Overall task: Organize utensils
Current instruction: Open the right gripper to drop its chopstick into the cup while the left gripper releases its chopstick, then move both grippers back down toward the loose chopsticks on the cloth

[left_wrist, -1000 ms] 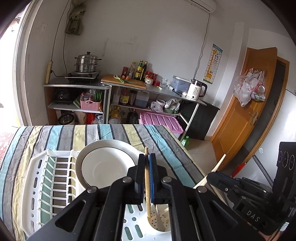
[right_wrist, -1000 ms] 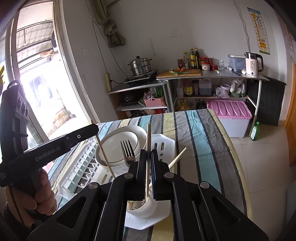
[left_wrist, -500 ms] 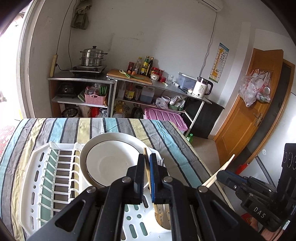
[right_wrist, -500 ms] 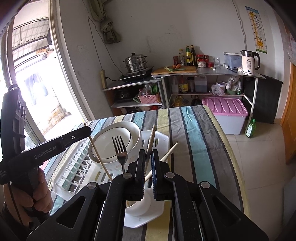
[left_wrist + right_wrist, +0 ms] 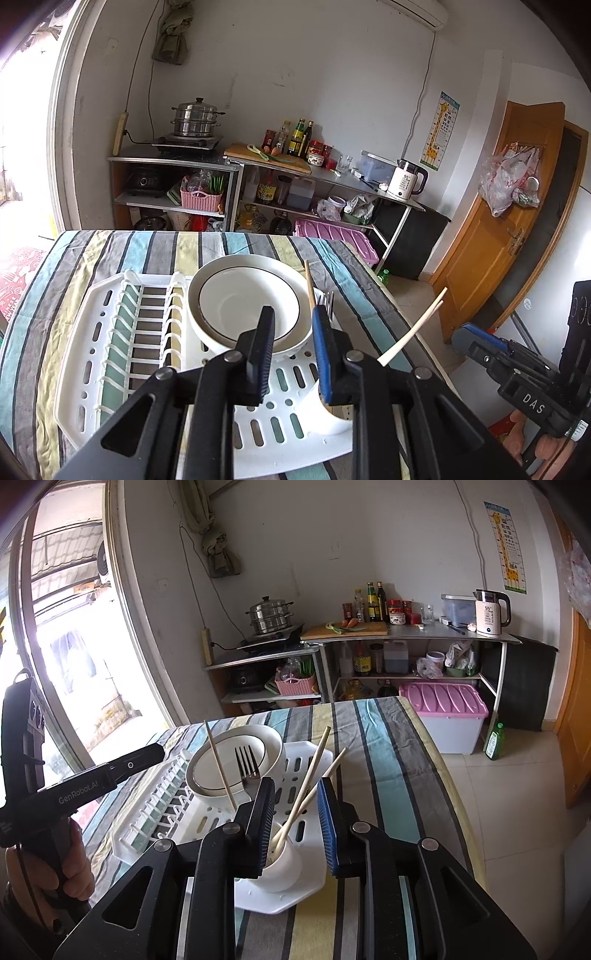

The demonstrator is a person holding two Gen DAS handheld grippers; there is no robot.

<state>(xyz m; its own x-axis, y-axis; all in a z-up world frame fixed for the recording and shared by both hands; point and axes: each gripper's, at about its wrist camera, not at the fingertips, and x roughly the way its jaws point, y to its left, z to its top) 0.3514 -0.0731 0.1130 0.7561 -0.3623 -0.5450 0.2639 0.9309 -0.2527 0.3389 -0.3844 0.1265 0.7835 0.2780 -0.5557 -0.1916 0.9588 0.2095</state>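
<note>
A white utensil cup [image 5: 281, 864] stands at the near corner of the white dish rack [image 5: 295, 893]; it also shows in the left wrist view [image 5: 334, 417]. In it stand several wooden chopsticks [image 5: 312, 771] and a metal fork [image 5: 246, 766]. My right gripper [image 5: 295, 827] is open and empty just above the cup. My left gripper [image 5: 293, 350] is open and empty over the rack, with one chopstick [image 5: 309, 282] and the fork [image 5: 325, 301] beside its right finger. Two chopsticks [image 5: 413, 334] lean out to the right.
A white bowl on a plate [image 5: 247, 295] sits in the dish rack [image 5: 122, 332] on the striped tablecloth [image 5: 388, 746]. Kitchen shelves with a steamer pot [image 5: 194, 116] and a kettle [image 5: 406, 179] stand behind the table. A pink lidded bin [image 5: 443, 716] sits on the floor.
Both grippers have opened and let go of their chopsticks, which now stand in the cup. Both grippers have pulled back a little.
</note>
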